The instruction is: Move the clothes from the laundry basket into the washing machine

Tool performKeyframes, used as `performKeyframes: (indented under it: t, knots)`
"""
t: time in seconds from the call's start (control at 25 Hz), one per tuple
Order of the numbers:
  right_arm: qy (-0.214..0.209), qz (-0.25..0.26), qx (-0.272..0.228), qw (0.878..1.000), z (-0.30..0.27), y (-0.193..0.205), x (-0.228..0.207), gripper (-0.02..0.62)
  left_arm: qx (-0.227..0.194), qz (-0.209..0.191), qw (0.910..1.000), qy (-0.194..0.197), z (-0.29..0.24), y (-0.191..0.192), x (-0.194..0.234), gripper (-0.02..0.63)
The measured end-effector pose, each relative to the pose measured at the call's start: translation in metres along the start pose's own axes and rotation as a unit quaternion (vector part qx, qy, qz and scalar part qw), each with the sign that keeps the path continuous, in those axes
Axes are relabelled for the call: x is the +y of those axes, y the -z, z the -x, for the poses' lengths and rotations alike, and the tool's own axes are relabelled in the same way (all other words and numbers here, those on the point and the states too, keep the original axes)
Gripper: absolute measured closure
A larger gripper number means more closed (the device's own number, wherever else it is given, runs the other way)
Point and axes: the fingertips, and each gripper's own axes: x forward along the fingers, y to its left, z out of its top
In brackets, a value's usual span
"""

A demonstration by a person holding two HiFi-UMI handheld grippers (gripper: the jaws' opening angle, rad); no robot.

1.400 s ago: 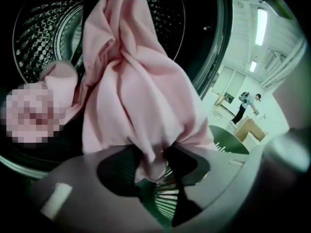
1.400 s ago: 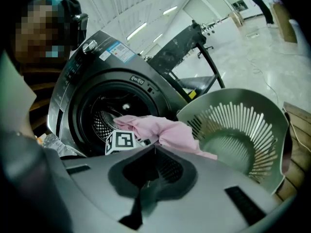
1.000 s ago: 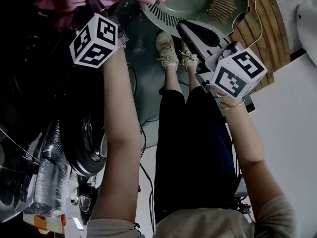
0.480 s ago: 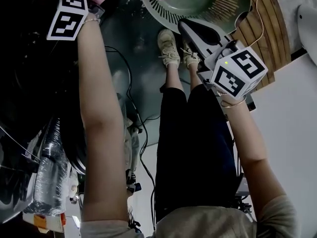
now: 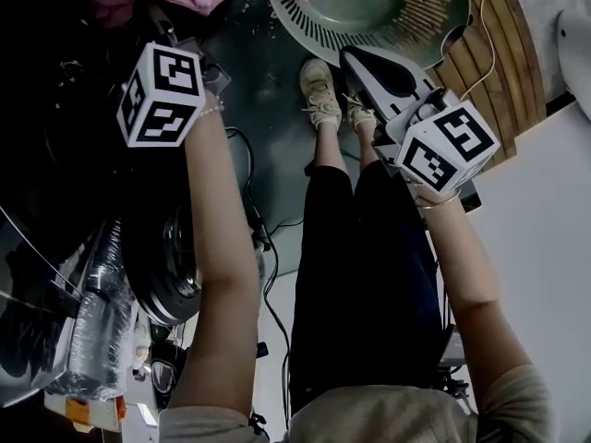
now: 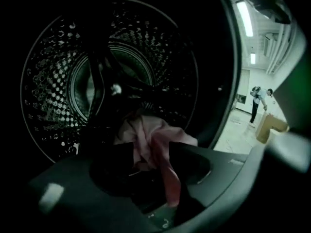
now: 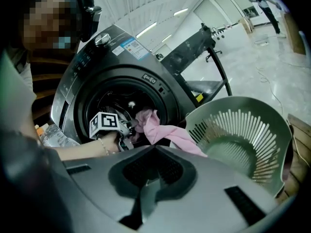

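Observation:
A pink garment lies in the mouth of the washing machine's drum, with one strip trailing down between my left gripper's jaws. Those jaws have just been opening and now stand apart around the cloth without pressing it. In the right gripper view the pink garment spills over the door rim of the washing machine towards the green laundry basket, and the left gripper sits at the door. My right gripper hangs shut and empty above the basket.
The person's legs and shoes stand beside the basket. Cables trail over the floor. Wrapped bottles lie at the left. A wooden board is at the far right. A person and a cardboard box are far off.
The left hand reached deeper into the drum, then drew back out, and its jaws opened round the pink garment. The right gripper has stayed where it was.

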Motion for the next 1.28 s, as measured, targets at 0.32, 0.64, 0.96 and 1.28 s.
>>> performKeyframes:
  t: [0.32, 0.64, 0.96, 1.28]
  knots:
    - [0.008, -0.008, 0.000, 1.000, 0.000, 0.002, -0.005, 0.584, 0.079, -0.107, 0.9828, 0.128, 0.017, 0.077, -0.113, 0.254]
    - [0.009, -0.020, 0.008, 1.000, 0.002, 0.012, -0.017, 0.584, 0.144, -0.193, 0.9630, 0.121, -0.016, 0.128, -0.149, 0.252]
    - [0.016, -0.052, -0.007, 0.999, 0.005, 0.011, -0.030, 0.584, 0.133, -0.230, 0.9585, 0.103, -0.030, 0.140, -0.140, 0.318]
    - [0.014, -0.060, -0.018, 0.998, 0.001, 0.003, -0.030, 0.584, 0.077, -0.191, 0.9732, 0.102, -0.011, 0.095, -0.122, 0.577]
